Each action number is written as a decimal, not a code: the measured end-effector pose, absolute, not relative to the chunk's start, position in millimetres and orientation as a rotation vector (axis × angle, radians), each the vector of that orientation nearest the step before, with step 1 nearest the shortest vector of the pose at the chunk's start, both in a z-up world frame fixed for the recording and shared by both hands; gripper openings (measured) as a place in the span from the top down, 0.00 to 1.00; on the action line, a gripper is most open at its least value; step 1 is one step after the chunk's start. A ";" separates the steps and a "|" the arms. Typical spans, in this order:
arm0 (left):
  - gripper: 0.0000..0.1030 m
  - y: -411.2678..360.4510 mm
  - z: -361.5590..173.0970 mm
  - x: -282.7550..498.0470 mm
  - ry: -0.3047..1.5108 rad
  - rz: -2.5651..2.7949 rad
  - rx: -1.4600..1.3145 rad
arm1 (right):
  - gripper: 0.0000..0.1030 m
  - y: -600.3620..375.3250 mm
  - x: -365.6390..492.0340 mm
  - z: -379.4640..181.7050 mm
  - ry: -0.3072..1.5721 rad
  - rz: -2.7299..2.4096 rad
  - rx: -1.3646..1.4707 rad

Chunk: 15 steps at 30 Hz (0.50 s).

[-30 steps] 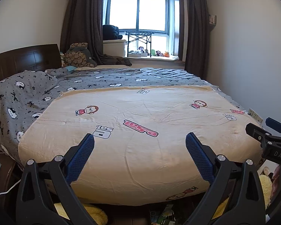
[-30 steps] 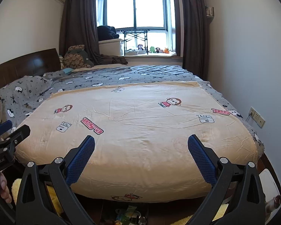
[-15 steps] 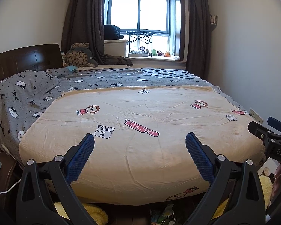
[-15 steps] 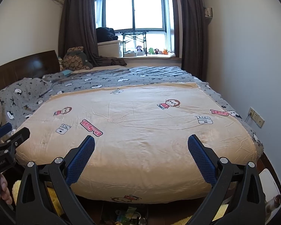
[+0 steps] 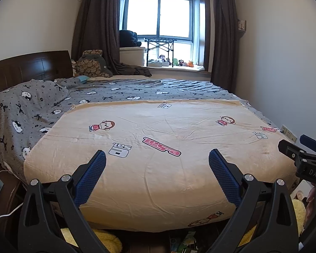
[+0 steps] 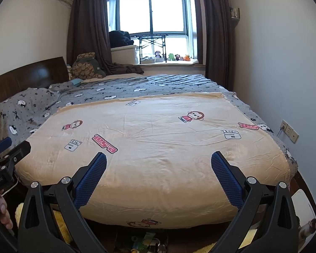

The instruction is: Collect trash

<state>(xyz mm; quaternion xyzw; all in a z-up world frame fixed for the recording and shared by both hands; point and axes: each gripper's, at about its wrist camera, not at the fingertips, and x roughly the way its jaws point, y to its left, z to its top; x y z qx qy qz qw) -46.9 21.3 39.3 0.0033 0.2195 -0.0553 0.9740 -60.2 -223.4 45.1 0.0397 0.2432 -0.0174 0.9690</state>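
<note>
Below, floor litter (image 6: pixel 145 243) under both wide-spread, empty tools (image 5: pixel 157 163) (image 6: pixel 159 164), beside bed (image 5: pixel 158 147)

A tan cartoon blanket (image 5: pixel 158 147) lies over the grey-sheeted bed (image 5: pixel 31 109)

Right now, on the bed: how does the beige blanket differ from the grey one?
The beige blanket is pale with monkey cartoons and red and white logos; the grey blanket is dark with small white faces and black bows. The beige blanket lies flat on top at the near end and drapes over the bed's near edge; the grey blanket lies under it, shows on the left and far side, and humps up on the left by the headboard. Both are spread on the same bed.
</note>
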 end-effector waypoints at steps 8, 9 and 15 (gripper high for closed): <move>0.09 20.6 41.2 -47.5 0.438 -0.104 0.010 | 0.03 -221.3 -62.6 45.3 0.486 -0.036 0.079; 0.09 20.4 41.5 -47.4 0.438 -0.102 0.010 | 0.03 -221.2 -62.6 45.4 0.485 -0.037 0.078; 0.09 19.6 40.7 -48.3 0.437 -0.097 0.014 | 0.03 -220.5 -62.4 45.4 0.486 -0.037 0.078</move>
